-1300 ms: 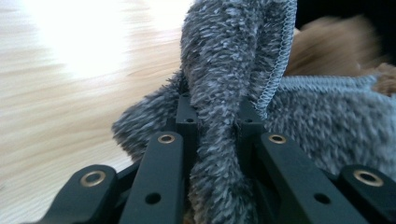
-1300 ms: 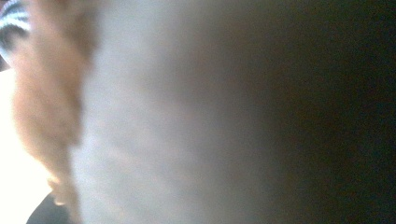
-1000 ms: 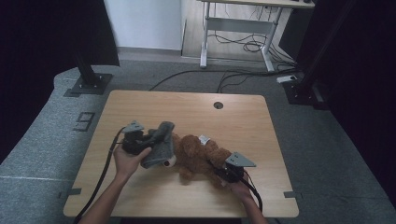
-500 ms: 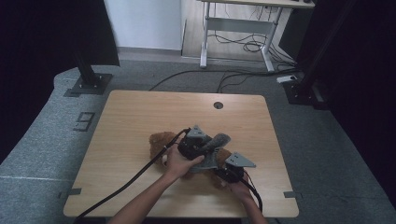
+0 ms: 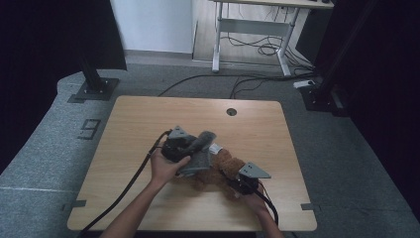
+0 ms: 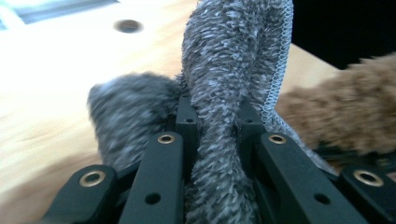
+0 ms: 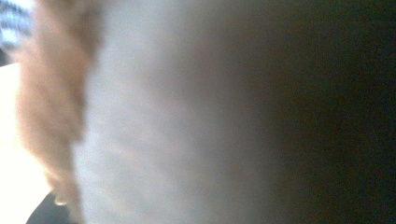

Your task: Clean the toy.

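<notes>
A brown teddy bear [image 5: 224, 167] lies on the wooden table [image 5: 148, 119], near its front middle. My left gripper [image 5: 190, 148] is just left of the bear, shut on a grey fuzzy cloth [image 5: 200, 156] that drapes onto the bear. In the left gripper view the cloth [image 6: 224, 93] stands pinched between the black jaws of the left gripper [image 6: 215, 109], with the bear's brown fur [image 6: 345, 112] at the right. My right gripper [image 5: 241, 184] is pressed into the bear's right side under its grey plate. The right gripper view is a close blur with brown fur [image 7: 51, 102] at the left; its jaws are hidden.
A round cable hole [image 5: 231, 112] sits at the table's far middle. The left gripper's black cable [image 5: 124, 191] trails over the front left of the table. Beyond the table are black stand bases [image 5: 94, 89], a desk frame and floor cables.
The left gripper swung right over the bear with the grey cloth, then came back a little to the left. The right gripper stayed at the bear.
</notes>
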Tool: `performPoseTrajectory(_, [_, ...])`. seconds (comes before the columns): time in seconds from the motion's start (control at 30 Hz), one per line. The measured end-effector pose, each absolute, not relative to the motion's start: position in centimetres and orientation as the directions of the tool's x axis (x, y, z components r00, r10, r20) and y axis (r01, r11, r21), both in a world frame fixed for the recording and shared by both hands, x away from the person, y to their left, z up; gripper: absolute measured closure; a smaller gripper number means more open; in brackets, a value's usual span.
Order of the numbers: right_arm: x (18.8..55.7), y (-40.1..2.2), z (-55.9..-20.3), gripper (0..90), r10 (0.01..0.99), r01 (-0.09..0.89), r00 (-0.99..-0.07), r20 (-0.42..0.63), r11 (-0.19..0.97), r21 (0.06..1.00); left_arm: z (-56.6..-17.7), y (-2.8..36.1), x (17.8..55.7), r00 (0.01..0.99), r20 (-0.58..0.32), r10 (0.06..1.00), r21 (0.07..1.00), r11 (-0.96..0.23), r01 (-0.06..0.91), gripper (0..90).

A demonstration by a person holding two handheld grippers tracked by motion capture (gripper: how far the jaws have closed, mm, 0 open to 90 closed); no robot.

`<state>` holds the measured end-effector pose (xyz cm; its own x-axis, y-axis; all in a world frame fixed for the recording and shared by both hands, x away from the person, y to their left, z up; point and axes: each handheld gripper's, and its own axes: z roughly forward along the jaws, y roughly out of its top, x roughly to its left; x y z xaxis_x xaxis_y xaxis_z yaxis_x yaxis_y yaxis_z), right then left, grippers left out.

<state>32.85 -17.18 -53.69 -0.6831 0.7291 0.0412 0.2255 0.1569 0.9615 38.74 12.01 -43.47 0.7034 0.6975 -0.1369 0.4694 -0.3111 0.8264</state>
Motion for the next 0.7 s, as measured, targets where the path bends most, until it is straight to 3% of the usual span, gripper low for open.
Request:
performPoseTrajectory(0.23, [32.8, -17.2, -53.7, 63.4, 0.725, 0.227, -0.687, 0.047, 0.153, 0.962, -44.8, 17.3, 39.9, 0.64, -0.249, 0.727, 0.807, -0.209, 0.552, 76.7])
performPoseTrajectory(0.53, [32.8, -17.2, -53.7, 63.3, 0.724, 0.227, -0.688, 0.049, 0.151, 0.962, -44.6, 20.0, 40.4, 0.576, -0.257, 0.776, 0.806, -0.157, 0.57, 76.5])
performPoseTrajectory(0.7, [32.9, -17.3, -53.6, 63.3, 0.723, 0.229, -0.689, 0.055, 0.145, 0.962, -43.7, 19.1, 40.7, 0.601, -0.252, 0.758, 0.812, -0.172, 0.558, 76.4])
